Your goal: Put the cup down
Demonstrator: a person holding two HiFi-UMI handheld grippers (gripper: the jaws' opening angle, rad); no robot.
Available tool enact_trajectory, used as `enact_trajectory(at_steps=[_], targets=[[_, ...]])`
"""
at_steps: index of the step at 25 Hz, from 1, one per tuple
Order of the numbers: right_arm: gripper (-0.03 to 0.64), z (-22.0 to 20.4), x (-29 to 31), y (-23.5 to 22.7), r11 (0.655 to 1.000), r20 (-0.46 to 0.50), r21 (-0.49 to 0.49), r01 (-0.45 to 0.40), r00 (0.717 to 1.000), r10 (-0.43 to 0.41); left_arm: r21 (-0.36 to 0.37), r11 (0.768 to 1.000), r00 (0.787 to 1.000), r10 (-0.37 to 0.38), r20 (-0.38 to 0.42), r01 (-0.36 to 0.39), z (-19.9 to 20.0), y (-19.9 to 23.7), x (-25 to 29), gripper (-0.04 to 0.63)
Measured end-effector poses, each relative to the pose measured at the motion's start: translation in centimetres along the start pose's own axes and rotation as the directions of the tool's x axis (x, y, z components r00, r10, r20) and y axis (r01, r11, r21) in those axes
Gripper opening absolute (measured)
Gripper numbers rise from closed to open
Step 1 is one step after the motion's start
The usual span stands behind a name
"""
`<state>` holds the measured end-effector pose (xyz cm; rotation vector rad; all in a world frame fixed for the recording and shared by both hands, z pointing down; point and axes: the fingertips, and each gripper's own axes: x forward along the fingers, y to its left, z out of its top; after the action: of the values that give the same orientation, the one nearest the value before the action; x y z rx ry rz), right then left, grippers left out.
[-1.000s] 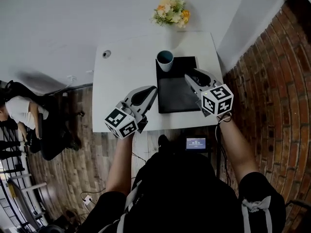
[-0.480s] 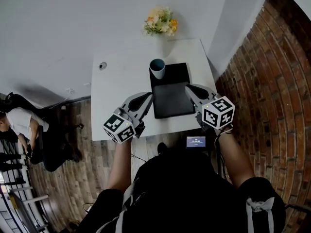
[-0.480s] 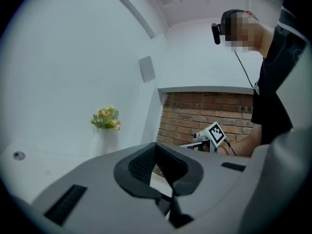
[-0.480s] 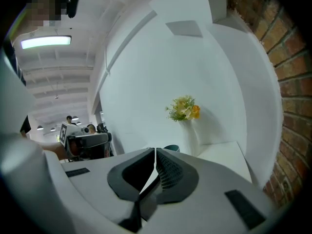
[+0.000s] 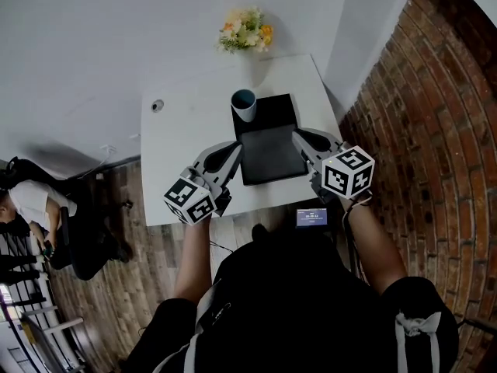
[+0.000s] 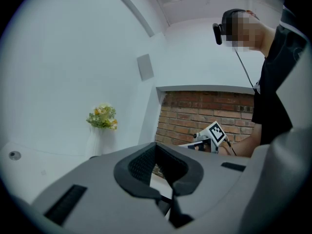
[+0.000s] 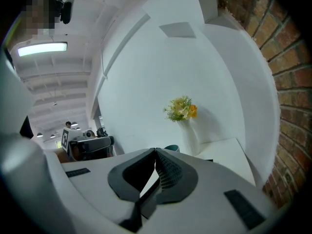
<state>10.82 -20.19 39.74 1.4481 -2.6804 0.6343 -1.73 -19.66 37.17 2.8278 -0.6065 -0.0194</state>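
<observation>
A teal cup [image 5: 243, 104] stands upright on the far left corner of a black mat [image 5: 270, 150] on the white table [image 5: 186, 138]. Nothing holds it. My right gripper [image 5: 298, 136] hovers over the mat's right edge, short of the cup, shut and empty. My left gripper [image 5: 235, 148] hangs over the table beside the mat's left edge, also shut with nothing in it. In the right gripper view only the cup's rim [image 7: 171, 148] peeks over the closed jaws of the right gripper [image 7: 156, 151]. In the left gripper view the left gripper [image 6: 157, 145] shows its jaws meeting.
A white vase of flowers [image 5: 245, 29] stands at the table's far edge, behind the cup. A small screen [image 5: 312, 217] sits at the near edge by my right arm. A brick wall [image 5: 419, 130] runs along the right. A person [image 5: 31, 193] is on the floor at the left.
My right gripper has drawn a little back and to the right from the cup. The cup stays where it stood on the mat. The head view has shifted slightly.
</observation>
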Motion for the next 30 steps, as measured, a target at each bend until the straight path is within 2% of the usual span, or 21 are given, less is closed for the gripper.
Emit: enact_trajectory(at_steps=[6, 11, 30], targets=[[0.015, -0.01, 0.0, -0.35, 1.0, 0.006, 0.02, 0.001, 1.0, -0.001, -0.008, 1.0, 1.0, -0.003, 0.0, 0.003, -0.2, 0.06, 0.33, 0.008], [0.015, 0.31, -0.24, -0.76, 0.996, 0.032, 0.09, -0.01, 0.999, 0.007, -0.012, 1.0, 1.0, -0.006, 0.001, 0.006, -0.17, -0.01, 0.3, 0.008], [0.014, 0.06, 0.4, 0.1, 0.999, 0.015, 0.032, -0.007, 1.0, 0.007, -0.022, 1.0, 1.0, -0.013, -0.001, 0.013, -0.08, -0.12, -0.46, 0.008]])
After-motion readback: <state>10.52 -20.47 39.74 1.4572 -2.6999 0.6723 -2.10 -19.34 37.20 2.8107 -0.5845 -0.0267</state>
